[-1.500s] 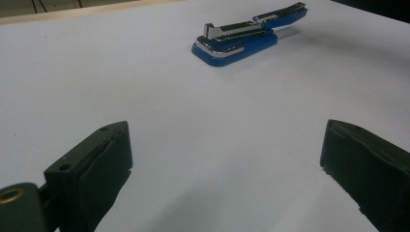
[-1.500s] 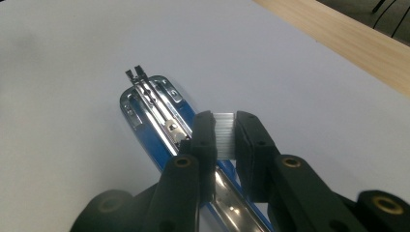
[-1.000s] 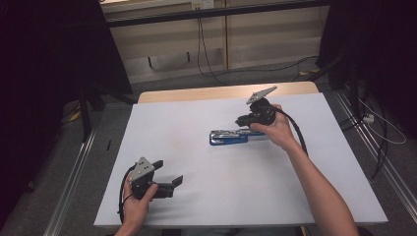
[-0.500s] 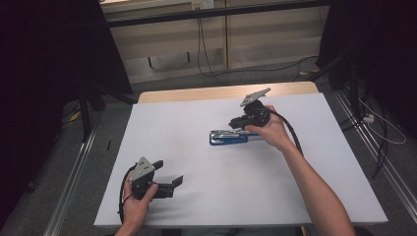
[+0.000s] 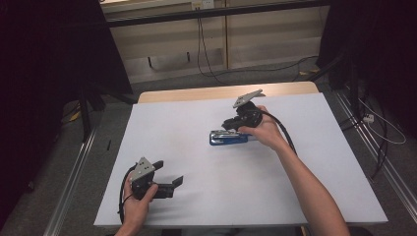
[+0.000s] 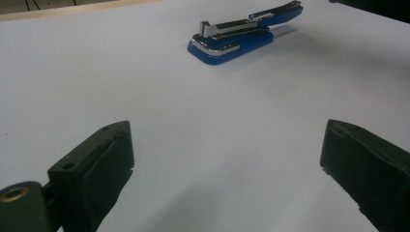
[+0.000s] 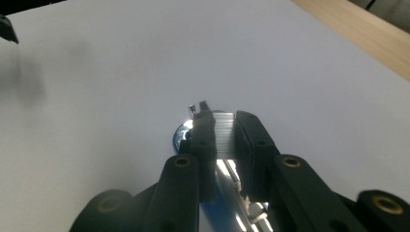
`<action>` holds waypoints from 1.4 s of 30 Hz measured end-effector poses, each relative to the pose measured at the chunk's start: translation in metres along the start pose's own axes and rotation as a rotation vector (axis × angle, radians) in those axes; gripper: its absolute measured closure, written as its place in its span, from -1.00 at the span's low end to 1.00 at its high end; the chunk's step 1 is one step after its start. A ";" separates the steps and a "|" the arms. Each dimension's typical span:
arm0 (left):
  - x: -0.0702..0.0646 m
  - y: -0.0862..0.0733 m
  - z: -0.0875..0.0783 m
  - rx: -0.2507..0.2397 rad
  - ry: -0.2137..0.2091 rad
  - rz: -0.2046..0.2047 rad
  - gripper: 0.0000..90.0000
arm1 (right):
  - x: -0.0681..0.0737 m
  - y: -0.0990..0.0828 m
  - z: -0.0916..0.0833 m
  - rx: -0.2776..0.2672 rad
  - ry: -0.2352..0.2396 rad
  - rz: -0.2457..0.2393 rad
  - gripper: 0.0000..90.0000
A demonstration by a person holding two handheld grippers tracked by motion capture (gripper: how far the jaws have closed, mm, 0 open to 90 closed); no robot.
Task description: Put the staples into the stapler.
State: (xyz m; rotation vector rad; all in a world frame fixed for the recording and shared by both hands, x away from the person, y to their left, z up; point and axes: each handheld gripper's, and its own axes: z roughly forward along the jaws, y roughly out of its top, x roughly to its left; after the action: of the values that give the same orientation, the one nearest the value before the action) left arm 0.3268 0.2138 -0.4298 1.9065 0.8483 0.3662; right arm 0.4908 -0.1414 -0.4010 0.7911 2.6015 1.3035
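stapler (image 7: 227, 164) base mostly hidden behind right claw (image 7: 225, 126), rear end cut off by bottom edge

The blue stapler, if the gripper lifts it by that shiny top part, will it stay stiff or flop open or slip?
The stapler probably stays rigid but may hinge open, since the right gripper pinches the metal top. The polished metal looks slippery.

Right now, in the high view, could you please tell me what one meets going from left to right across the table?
Left gripper, jaws open, near the table's front-left corner → blue stapler → right gripper, reaching from the right with its jaws closed on the stapler's top → the hand holding it.
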 end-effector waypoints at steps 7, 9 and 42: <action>0.000 0.000 0.000 0.004 -0.006 0.006 -0.88 | 0.004 0.005 0.012 0.013 0.024 -0.015 0.76; 0.000 0.000 0.000 0.002 -0.006 0.004 -0.88 | 0.004 0.007 0.014 0.014 0.022 -0.017 0.76; 0.000 0.000 0.000 0.005 -0.013 0.007 -0.88 | -0.005 0.010 0.034 0.011 0.017 -0.051 0.76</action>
State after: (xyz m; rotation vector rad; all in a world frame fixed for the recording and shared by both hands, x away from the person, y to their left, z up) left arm 0.3264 0.2135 -0.4296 1.9148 0.8345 0.3555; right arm 0.5108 -0.1151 -0.4147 0.7134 2.6261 1.2882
